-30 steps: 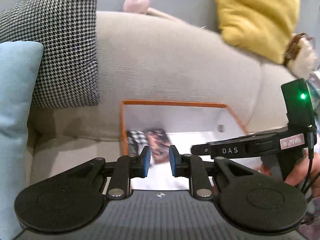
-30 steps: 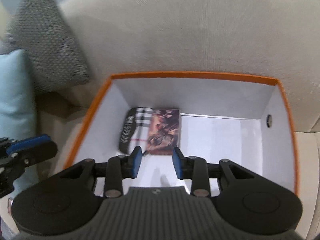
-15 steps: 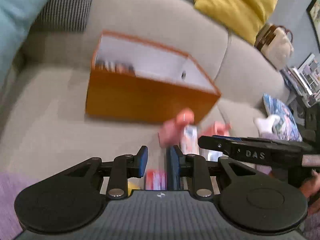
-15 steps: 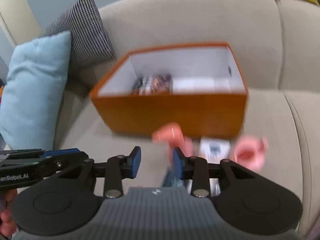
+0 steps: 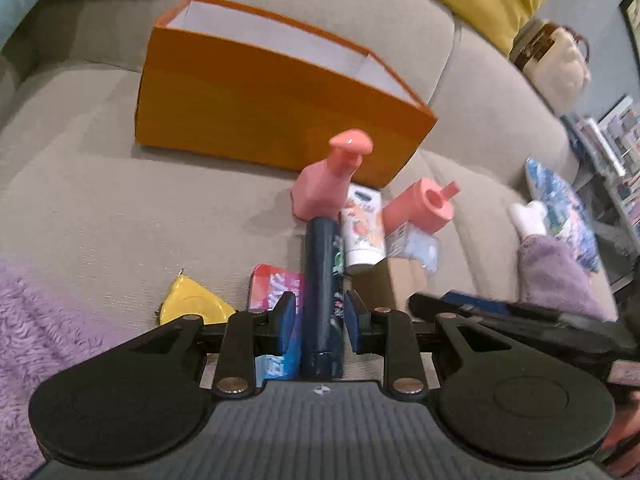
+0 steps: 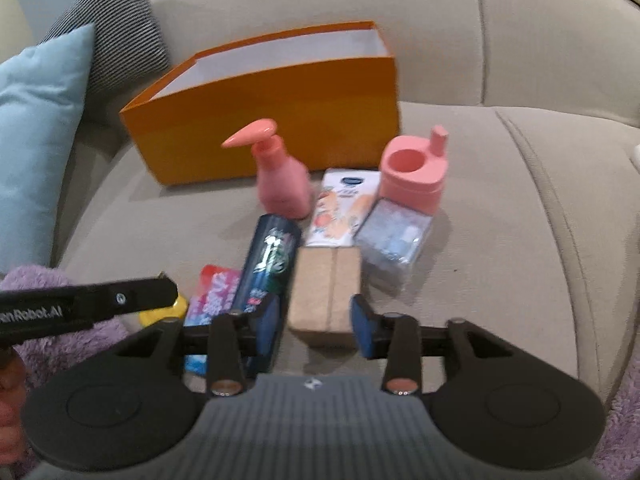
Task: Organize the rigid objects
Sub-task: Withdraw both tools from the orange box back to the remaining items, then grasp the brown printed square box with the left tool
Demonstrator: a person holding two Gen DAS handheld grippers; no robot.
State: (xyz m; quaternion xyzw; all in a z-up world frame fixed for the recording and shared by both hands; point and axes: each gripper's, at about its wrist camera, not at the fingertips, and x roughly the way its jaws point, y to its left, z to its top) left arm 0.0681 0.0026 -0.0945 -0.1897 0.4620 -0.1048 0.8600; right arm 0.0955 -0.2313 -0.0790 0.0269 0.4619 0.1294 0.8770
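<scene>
Beige sofa seat [image 6: 500, 208] carries everything; the orange box [image 5: 256, 116] sits at its back against the cushions and serves as landmark. Clutter lies in front of the box: pink pump bottle [image 5: 328, 184] upright and just beside the box's front wall, pink holder [image 6: 414, 172] next to it, white tube [image 6: 344, 208] between them. Nearer the cameras than these, well clear of the box, lie the dark can [image 5: 322, 288] and the cardboard carton [image 6: 326, 292].

Left gripper [image 5: 320, 314]: jaws spread a little, having just been opening, the dark can between them with slim gaps either side, no pad pressing. Right gripper [image 6: 316, 322]: jaws spread wider, just been opening, straddling the near end of the cardboard carton without touching it.

Orientation: dark can lies on its side, long axis running straight toward the box, far end just short of the pump bottle. Carton likewise lies flat, long axis toward the box (tape seam follows that line).

Step in hand, as judged: pre-grasp on both items. Doing it well:
- lower each gripper so the pads meet the flanks, across the long axis;
- close on the can near mid-length, since a round body may roll out;
- lift clear before moving over the box, avoiding the pump bottle.
</scene>
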